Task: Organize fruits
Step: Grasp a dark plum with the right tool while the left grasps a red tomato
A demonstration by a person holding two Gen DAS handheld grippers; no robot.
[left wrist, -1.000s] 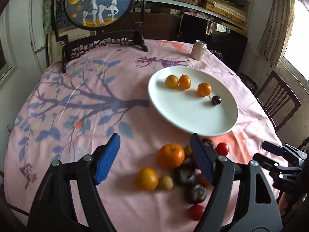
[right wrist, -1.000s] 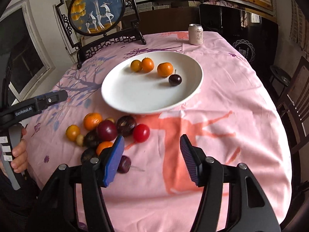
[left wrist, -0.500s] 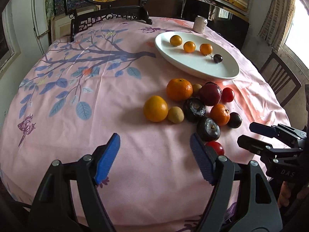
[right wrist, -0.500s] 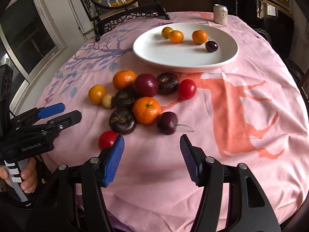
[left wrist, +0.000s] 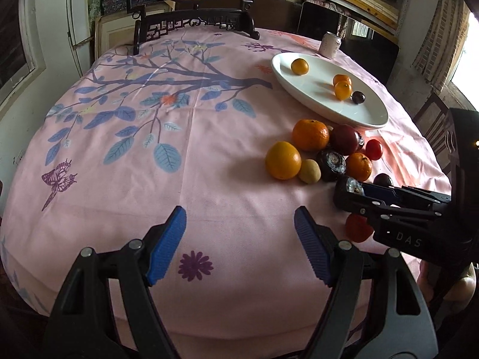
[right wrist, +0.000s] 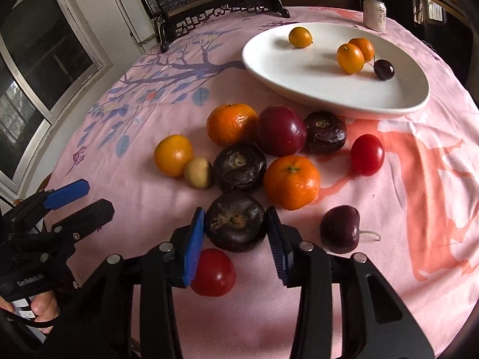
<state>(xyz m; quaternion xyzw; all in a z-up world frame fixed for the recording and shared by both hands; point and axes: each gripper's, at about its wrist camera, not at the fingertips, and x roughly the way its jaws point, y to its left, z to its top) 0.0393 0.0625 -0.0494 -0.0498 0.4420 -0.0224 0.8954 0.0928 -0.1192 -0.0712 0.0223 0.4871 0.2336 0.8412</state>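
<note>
A white plate (right wrist: 299,71) holds three small orange fruits and a dark cherry (right wrist: 383,69). Several loose fruits lie in front of it on the pink cloth: tangerines, dark water chestnuts, a plum (right wrist: 280,130), red tomatoes. My right gripper (right wrist: 236,234) is shut on the nearest dark water chestnut (right wrist: 235,226), both pads touching its sides. A red tomato (right wrist: 213,272) lies just under its left finger. My left gripper (left wrist: 239,249) is open and empty over bare cloth, left of the fruit pile (left wrist: 323,152). It also shows in the right wrist view (right wrist: 79,199).
A drink can (right wrist: 374,13) stands behind the plate. A framed round screen on a dark stand (left wrist: 197,21) is at the table's far edge. A dark cherry with stem (right wrist: 339,229) lies right of my right gripper. A chair (left wrist: 434,122) is at the right.
My right gripper moved forward and down and closed on the nearest water chestnut. My left gripper swung left, away from the pile, and stayed open.
</note>
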